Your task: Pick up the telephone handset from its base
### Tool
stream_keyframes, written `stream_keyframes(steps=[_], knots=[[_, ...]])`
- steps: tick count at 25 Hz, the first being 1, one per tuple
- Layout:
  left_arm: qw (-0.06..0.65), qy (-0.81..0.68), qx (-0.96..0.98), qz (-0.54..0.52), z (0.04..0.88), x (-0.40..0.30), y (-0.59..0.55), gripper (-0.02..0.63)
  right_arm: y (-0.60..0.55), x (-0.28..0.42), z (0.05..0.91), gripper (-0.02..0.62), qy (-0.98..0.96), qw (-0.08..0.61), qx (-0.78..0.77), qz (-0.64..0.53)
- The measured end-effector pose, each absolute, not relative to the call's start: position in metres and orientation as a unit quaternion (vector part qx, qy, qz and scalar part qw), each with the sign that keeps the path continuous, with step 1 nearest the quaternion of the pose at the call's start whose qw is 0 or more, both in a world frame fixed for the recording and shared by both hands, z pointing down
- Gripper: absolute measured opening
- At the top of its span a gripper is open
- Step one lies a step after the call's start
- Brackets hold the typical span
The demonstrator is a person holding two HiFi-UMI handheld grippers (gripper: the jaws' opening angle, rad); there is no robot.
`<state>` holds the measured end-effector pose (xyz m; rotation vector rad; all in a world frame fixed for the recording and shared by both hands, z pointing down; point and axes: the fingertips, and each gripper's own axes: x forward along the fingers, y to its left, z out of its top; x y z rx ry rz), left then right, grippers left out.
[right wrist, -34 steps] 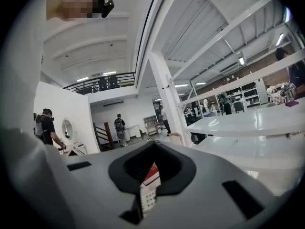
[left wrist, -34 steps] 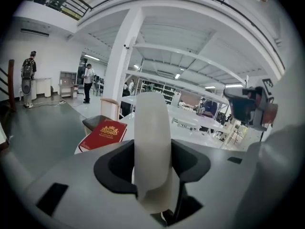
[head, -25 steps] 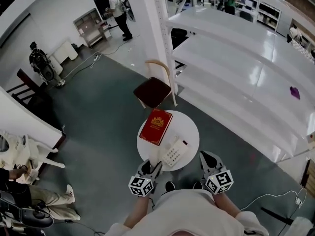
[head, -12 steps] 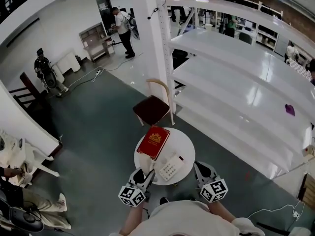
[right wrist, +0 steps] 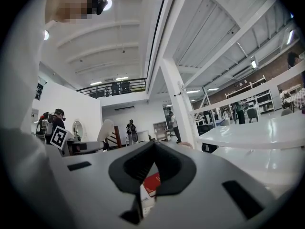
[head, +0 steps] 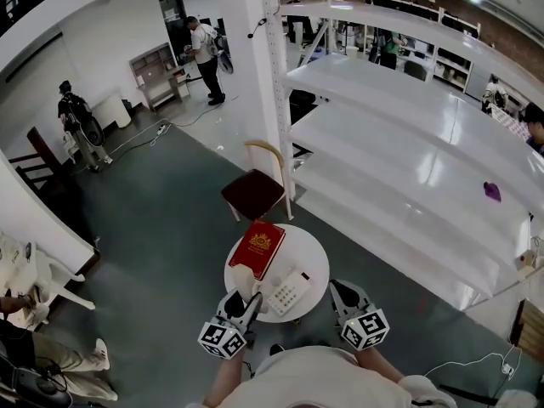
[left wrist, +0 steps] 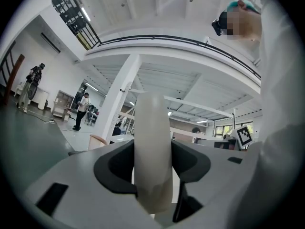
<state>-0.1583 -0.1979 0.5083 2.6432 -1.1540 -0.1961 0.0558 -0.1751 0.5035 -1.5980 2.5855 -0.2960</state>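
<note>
The white telephone handset (head: 245,280) is off its base, and my left gripper (head: 241,299) is shut on it over the near left part of the round table (head: 316,246). In the left gripper view the handset (left wrist: 152,147) stands upright between the two grey jaws, pressed from both sides. The white phone base (head: 290,291) with its keypad lies on the table just right of the handset. My right gripper (head: 342,292) hovers at the table's near right edge, holding nothing. Its jaws (right wrist: 148,178) stand together with only a thin slit between them.
A red book (head: 257,246) lies on the table beyond the phone. A chair with a dark red seat (head: 252,193) stands behind the table. Long white shelves (head: 408,160) run along the right, by a white pillar (head: 251,49). People stand far off at left.
My left gripper has risen with the handset, which has come up off the base. The right gripper has stayed beside the table.
</note>
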Motion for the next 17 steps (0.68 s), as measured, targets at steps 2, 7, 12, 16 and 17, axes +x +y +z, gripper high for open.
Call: stream_keyframes(steps=[2, 7, 12, 16, 17], knots=[[0.127, -0.396, 0.907, -0.071, 0.5063, -0.1591, -0.1987, 0.222, -0.1755, 0.0556, 0.5031, 0.008, 0.846, 0.043, -0.523, -0.097], [0.127, -0.396, 0.907, -0.071, 0.5050, -0.1596, -0.1989, 0.222, -0.1746, 0.0566, 0.5044, 0.008, 0.845, 0.043, -0.524, -0.098], [0.126, -0.393, 0.908, -0.071, 0.5044, -0.1573, -0.1984, 0.222, -0.1744, 0.0558, 0.5059, 0.008, 0.845, 0.043, -0.524, -0.099], [0.129, -0.390, 0.909, -0.071, 0.5030, -0.1531, -0.1998, 0.222, -0.1763, 0.0560, 0.5040, 0.008, 0.845, 0.043, -0.524, -0.099], [0.129, -0.390, 0.909, -0.072, 0.5025, -0.1521, -0.1999, 0.222, -0.1767, 0.0561, 0.5035, 0.008, 0.845, 0.043, -0.524, -0.100]])
